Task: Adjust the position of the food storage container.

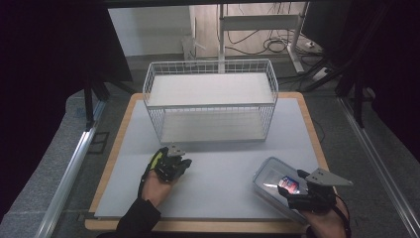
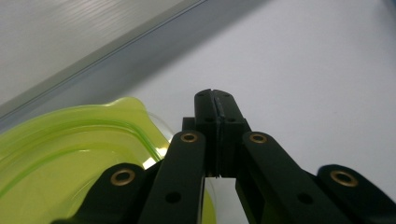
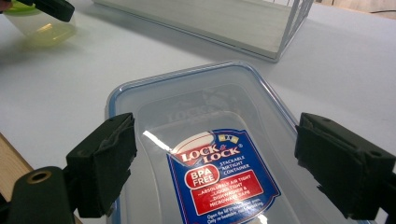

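Observation:
A clear rectangular container (image 1: 271, 179) with a blue and red Lock & Lock label (image 3: 224, 177) lies on the white mat at the right front. My right gripper (image 1: 293, 192) hangs over its near end, open, one pad (image 3: 105, 163) above each long rim and neither pressing. At the left front, my left gripper (image 1: 173, 166) is shut, its black tips (image 2: 215, 100) together over the mat. A yellow-green lidded tub (image 2: 70, 149) sits beside and partly under its left finger. I cannot tell whether the jaws pinch any of it. The tub (image 3: 42, 25) also shows far off.
A white wire basket (image 1: 210, 99) with two shelves stands on the mat (image 1: 223, 168) behind both hands, its open front facing me. The wooden table edge (image 1: 198, 225) runs along the front. Cables and a desk frame (image 1: 257, 29) lie beyond the table.

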A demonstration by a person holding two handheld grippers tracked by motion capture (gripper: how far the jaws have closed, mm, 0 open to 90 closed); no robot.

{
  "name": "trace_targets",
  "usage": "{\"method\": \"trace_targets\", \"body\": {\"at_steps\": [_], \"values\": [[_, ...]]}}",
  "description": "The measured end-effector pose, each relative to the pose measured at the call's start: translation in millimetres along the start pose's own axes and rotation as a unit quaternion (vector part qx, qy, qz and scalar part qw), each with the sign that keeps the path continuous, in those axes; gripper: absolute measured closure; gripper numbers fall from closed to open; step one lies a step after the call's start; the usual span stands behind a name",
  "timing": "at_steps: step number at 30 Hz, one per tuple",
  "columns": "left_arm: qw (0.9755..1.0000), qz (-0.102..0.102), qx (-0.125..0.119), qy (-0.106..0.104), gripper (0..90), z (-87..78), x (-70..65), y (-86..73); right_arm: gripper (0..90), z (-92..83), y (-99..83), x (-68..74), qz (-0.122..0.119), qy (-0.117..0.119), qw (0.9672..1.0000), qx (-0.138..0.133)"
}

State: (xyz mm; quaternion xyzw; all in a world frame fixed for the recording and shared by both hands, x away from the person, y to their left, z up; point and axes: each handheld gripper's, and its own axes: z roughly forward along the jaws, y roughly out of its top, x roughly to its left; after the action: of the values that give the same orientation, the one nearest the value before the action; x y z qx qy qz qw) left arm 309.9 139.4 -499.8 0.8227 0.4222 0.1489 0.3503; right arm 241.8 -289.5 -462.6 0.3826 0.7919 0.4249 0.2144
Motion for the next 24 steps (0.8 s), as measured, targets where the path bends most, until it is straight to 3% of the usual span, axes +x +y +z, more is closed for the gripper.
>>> {"method": "trace_targets", "body": {"at_steps": [7,10,12,18,19,20,21,24], "values": [[0.9997,-0.018,0.0,0.019,90.0,-8.1,13.2,-6.6,12.6,0.1,-0.3,-0.2,-0.002,-0.001,1.0,0.003],[0.9989,-0.03,0.002,0.037,90.0,-11.7,24.2,-12.5,12.6,0.0,-0.3,-0.2,-0.003,-0.002,1.0,0.003],[0.9986,-0.039,0.001,0.036,90.0,-13.5,29.5,-15.2,12.6,0.2,-0.6,-0.3,-0.003,-0.003,1.0,0.006],[0.9987,-0.034,-0.007,0.037,88.5,-15.8,24.0,-13.8,14.1,1.0,-0.7,-0.2,-0.002,-0.001,0.9999,0.01],[0.9989,-0.029,-0.01,0.035,87.4,-16.7,21.4,-12.2,15.6,0.2,-0.5,-0.5,0.0,-0.002,0.9999,0.012],[0.9992,-0.018,-0.019,0.029,84.2,-19.2,16.6,-9.0,24.2,-3.1,-0.1,-2.8,0.009,0.001,0.9999,0.011],[0.9992,-0.018,-0.019,0.029,82.1,-19.2,16.6,-9.0,24.2,-3.1,-0.1,-2.8,0.009,0.001,0.9999,0.011],[0.9991,-0.005,-0.041,0.003,76.7,-24.2,6.7,-4.8,44.6,-14.6,-0.3,-11.5,0.016,-0.01,0.9994,0.028]]}}
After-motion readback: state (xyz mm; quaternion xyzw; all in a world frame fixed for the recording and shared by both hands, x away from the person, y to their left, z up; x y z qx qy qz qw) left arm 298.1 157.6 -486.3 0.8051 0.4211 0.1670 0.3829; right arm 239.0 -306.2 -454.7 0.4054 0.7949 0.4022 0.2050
